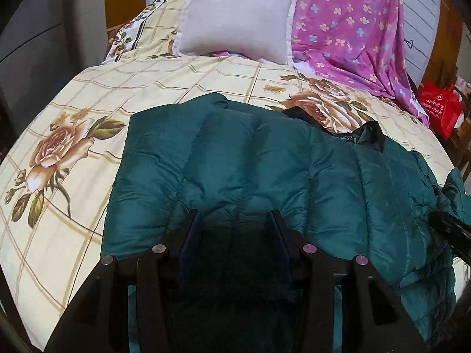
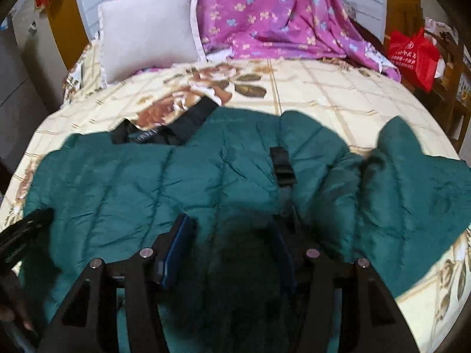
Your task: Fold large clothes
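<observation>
Roughly, by part:
Surroundings: a grey pillow (image 1: 235, 17) leans at the head of the bed, beside a purple flowered sheet (image 1: 353, 29) draped down the wall; a red bag (image 1: 440, 107) hangs off to the right edge.
Bed cover: cream bedspread (image 1: 88, 94) with a tan grid and large brown roses.
In the way: nothing lies on top of the jacket; the black strap (image 2: 282, 164) crosses its right half, ahead of the right gripper.
Writing: the red bag carries white print, too small to read; a label at the jacket's dark collar (image 1: 347, 138) bears letters I cannot make out.
Jacket: a teal quilted puffer jacket (image 1: 250, 161) spread flat across the near part of the bed, collar toward the pillow, one sleeve (image 2: 412, 176) flung out to the right.
Fabric: shiny, puffed in stitched panels, lightly creased.
Left gripper (image 1: 235, 220): jaws apart over the jacket's lower part, no cloth pinched between the pads.
Right gripper (image 2: 232, 226): jaws apart above the jacket, nothing visibly clamped; the view is blurred.
</observation>
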Motion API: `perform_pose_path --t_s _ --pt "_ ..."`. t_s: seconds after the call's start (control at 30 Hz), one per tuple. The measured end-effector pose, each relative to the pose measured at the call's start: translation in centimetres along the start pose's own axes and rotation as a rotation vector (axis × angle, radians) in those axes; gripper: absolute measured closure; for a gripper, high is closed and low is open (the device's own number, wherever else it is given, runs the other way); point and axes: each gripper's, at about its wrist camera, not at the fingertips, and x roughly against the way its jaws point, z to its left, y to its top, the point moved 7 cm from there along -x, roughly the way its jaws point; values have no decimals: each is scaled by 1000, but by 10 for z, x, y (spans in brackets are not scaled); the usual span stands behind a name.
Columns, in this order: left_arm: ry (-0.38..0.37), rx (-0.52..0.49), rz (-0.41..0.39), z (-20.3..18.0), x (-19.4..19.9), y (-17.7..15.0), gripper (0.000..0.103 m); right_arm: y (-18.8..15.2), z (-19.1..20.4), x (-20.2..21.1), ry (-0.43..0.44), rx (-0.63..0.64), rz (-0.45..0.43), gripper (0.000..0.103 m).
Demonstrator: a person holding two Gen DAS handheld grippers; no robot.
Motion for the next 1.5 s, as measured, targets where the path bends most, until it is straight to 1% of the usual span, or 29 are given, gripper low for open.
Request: perform_pose_path --t_s 0.03,0.07,0.1,0.17,0.27,0.37,0.47,0.57,0.67,0.73,0.8,0.9,1.03,1.13,1.2,1.33,1.5 --pt "1 -1 -1 0 0 0 75 -4 1 4 5 3 -8 43" --pt "2 -2 -3 0 0 0 75 -7 1 4 -1 8 -6 37" --pt "6 -4 -6 0 0 0 75 -13 0 -2 -33 23 13 32" --pt "6 -6 -3 1 2 1 75 -22 -4 -18 -86 43 66 31" --pt "1 6 6 4 11 2 75 -23 -8 -9 -51 2 60 31" --pt "-13 20 -2 5 28 0 75 -26 -10 18 -19 -21 21 31" --pt "-39 18 -29 1 48 -4 75 -37 -13 40 -36 -27 12 29" --pt "-62 1 -30 -5 65 -14 75 -47 -13 59 -30 -50 7 27" --pt "-78 -23 -38 -11 82 -25 75 -50 -15 76 -45 -67 -43 23" --pt "-80 -34 -65 -13 91 -30 75 -49 -17 83 -60 -69 -82 22" --pt "-73 -40 -103 -14 97 -33 75 -48 -18 85 -83 -55 -99 22" --pt "-72 -59 -101 -18 96 -34 75 -47 -19 87 -112 -31 -116 22" --pt "-63 -61 -103 -15 93 -34 75 -45 -21 85 -122 -26 -118 22" --pt "-69 -35 -86 -9 87 -35 75 -45 -19 80 -109 -30 -108 21" --pt "-60 -29 -76 -6 83 -37 75 -46 -15 78 -104 -19 -104 21" --pt "-50 -37 -69 -4 81 -41 75 -47 -9 76 -114 7 -107 21" --pt "-41 -35 -56 0 81 -47 75 -52 -8 72 -116 13 -89 21"
